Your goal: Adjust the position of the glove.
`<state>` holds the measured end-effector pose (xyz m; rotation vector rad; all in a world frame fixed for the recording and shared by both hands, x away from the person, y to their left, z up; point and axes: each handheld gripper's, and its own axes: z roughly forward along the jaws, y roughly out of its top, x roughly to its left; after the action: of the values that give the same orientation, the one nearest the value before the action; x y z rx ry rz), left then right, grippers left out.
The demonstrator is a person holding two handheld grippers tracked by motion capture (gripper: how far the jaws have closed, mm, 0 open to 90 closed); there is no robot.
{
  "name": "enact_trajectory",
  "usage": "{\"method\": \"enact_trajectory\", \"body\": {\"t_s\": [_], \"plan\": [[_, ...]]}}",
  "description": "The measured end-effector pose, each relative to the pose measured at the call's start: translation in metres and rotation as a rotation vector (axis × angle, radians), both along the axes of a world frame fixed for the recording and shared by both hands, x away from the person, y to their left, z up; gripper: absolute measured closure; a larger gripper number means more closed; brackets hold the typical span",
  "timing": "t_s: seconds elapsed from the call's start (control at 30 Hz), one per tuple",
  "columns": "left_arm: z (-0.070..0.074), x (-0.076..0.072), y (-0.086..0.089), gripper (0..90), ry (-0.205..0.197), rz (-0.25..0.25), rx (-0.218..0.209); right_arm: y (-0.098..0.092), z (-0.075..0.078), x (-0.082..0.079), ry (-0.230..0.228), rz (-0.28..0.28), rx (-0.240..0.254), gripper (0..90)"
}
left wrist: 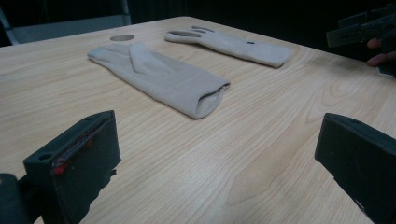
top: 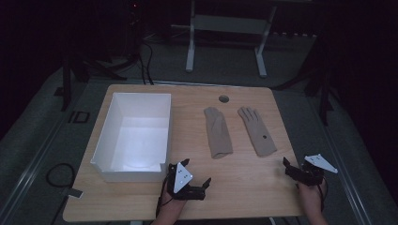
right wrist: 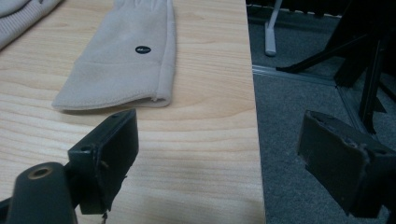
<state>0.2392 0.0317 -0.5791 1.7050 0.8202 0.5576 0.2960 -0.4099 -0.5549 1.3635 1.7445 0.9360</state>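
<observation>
Two beige gloves lie flat on the wooden table [top: 244, 178]. The left glove [top: 218, 132] [left wrist: 163, 77] is folded over, with its cuff towards me. The right glove [top: 256, 131] [right wrist: 126, 60] lies with fingers spread and has a small black dot near the cuff. My left gripper [top: 196, 171] [left wrist: 215, 154] rests low near the front edge, short of the folded glove's cuff, open with nothing between its jaws. My right gripper [top: 293, 168] [right wrist: 219, 154] sits at the front right corner, just short of the dotted glove's cuff, open and empty, one jaw out past the table's edge.
A white open box [top: 101, 136] stands on the left half of the table, close to my left gripper. A round cable hole [top: 224, 99] sits near the far edge. Grey carpet [right wrist: 303, 93] lies beyond the right edge, and a white frame [top: 225, 28] stands behind the table.
</observation>
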Motion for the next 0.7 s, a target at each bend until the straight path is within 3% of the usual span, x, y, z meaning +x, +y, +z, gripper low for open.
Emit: {"method": "enact_trajectory", "body": {"t_s": [0.13,0.23,0.27,0.3,0.37,0.5,0.6,0.67,0.7], "plan": [[0.0,0.0,0.0,0.3,0.002,-0.002,0.002,0.002,0.003,-0.001,0.027,-0.003,-0.009,11.6],[0.0,0.0,0.0,0.3,0.002,-0.004,0.003,0.002,0.006,-0.002,0.021,0.001,-0.013,13.6],[0.0,0.0,0.0,0.3,0.003,-0.004,0.001,0.002,0.008,-0.002,0.034,0.011,-0.005,13.6],[0.0,0.001,0.0,0.3,0.003,-0.005,-0.001,0.0,0.012,0.002,0.103,0.035,0.037,13.7],[0.0,0.001,0.001,0.3,0.004,-0.006,-0.003,0.0,0.016,0.005,0.129,0.039,0.053,14.0],[0.0,0.0,0.0,0.3,0.002,-0.005,-0.002,0.004,0.029,0.004,0.093,0.019,0.073,14.1],[0.0,0.0,0.0,0.3,0.0,-0.004,-0.003,0.009,0.04,0.006,0.085,0.043,0.103,12.7],[0.0,0.0,0.0,0.3,0.0,-0.003,-0.003,0.016,0.047,0.007,0.076,0.051,0.061,12.1],[0.0,0.0,0.001,0.3,0.0,-0.003,-0.002,0.018,0.05,0.007,0.067,0.065,0.063,11.6]]}}
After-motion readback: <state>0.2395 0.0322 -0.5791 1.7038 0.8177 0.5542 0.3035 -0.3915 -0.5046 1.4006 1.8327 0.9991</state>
